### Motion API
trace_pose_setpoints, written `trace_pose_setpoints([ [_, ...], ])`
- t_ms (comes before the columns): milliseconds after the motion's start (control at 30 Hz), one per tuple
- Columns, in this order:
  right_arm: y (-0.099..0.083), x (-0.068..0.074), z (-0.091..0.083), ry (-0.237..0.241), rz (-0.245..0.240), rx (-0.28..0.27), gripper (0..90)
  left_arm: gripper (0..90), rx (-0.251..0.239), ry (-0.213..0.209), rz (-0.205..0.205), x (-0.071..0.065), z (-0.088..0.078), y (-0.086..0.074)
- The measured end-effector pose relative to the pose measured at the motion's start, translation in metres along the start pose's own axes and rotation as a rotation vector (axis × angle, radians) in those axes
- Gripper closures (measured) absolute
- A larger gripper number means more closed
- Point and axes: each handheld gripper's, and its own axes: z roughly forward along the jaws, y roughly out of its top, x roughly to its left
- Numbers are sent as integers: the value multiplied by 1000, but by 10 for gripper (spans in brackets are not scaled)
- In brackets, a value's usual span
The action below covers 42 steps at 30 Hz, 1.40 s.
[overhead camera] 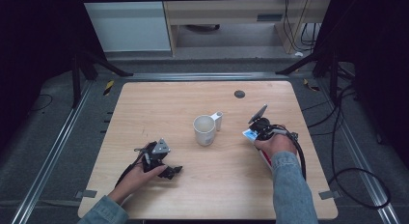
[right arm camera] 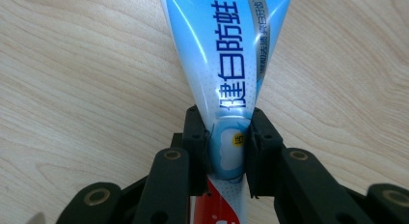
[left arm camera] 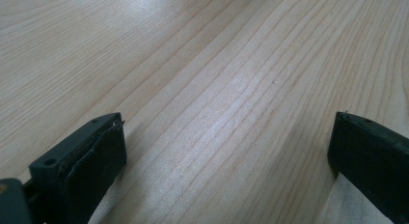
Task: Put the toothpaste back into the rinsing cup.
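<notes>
— Right gripper [right arm camera: 226,151], jaws clamped on a blue-and-white plastic toothpaste tube [right arm camera: 226,64], pinching its lower body just above the red band. Tube lying flat on the pale wooden worktop [overhead camera: 159,103], at the right side, near the cream ceramic mug [overhead camera: 204,130].

— And the left gripper [overhead camera: 159,159]?

— Resting on the worktop, well apart from the mug, jaws wide apart, nothing between them but bare wood.

— Step in hand?

— By the look of it, the grasp itself: tube gripped but not yet lifted.

— Next move?

— Probably a lift and a carry toward the mug, beside a small white cap-like piece [overhead camera: 218,119]. Calls for a firm pinch, since a soft tube can bend or slip, and a tilt upright before lowering into the mug.
</notes>
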Motion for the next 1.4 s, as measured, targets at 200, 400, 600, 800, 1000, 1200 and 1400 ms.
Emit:
trace_pose_setpoints([
  [200,1,-1,-11,-5,-3,-20,735,0,0,2,4,0,0,0],
  [400,2,-3,-26,-15,0,-47,735,0,1,2,3,0,0,0],
  [600,0,-8,-40,-14,19,-99,736,0,1,1,0,0,0,0],
  [800,-2,-10,-51,-4,38,-167,736,0,1,1,-1,0,0,0],
  [1000,-1,-10,-60,15,60,-230,736,0,1,1,-1,0,0,0],
  [1200,0,-10,-67,13,73,-299,737,0,1,1,0,0,0,0],
  [1400,-1,-12,-72,8,92,-383,737,0,0,1,0,0,0,0],
])
